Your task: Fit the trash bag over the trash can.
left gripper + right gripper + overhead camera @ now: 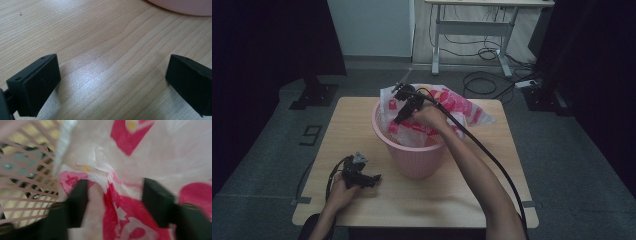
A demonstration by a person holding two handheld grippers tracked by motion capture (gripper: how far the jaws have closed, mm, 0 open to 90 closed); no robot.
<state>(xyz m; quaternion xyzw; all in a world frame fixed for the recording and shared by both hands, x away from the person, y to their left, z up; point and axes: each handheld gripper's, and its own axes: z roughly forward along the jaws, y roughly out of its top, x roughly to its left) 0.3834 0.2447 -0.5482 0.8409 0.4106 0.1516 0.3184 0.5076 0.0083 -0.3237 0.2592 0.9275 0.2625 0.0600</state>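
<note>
A pink mesh basket (417, 157) stands in the middle of the wooden table (357, 125), lined with a white plastic bag (464, 107) printed in red. My right gripper (404, 111) reaches down inside the basket's mouth at its far left. In the right gripper view its jaws stand apart, so the right gripper (115, 200) is open, with loose bag film (130, 140) lying between and behind them and the basket wall (25, 182) at the left. My left gripper (373, 178) rests on the table left of the basket. The left gripper (112, 80) is open over bare wood, and the basket's base (185, 6) is just ahead.
The bag's edge hangs over the basket's far right rim. The right gripper's cable (492, 160) runs along the forearm toward the near right table edge. Beyond the table, a desk frame (472, 30) and loose cables (482, 82) lie on the floor; dark stands flank both sides.
</note>
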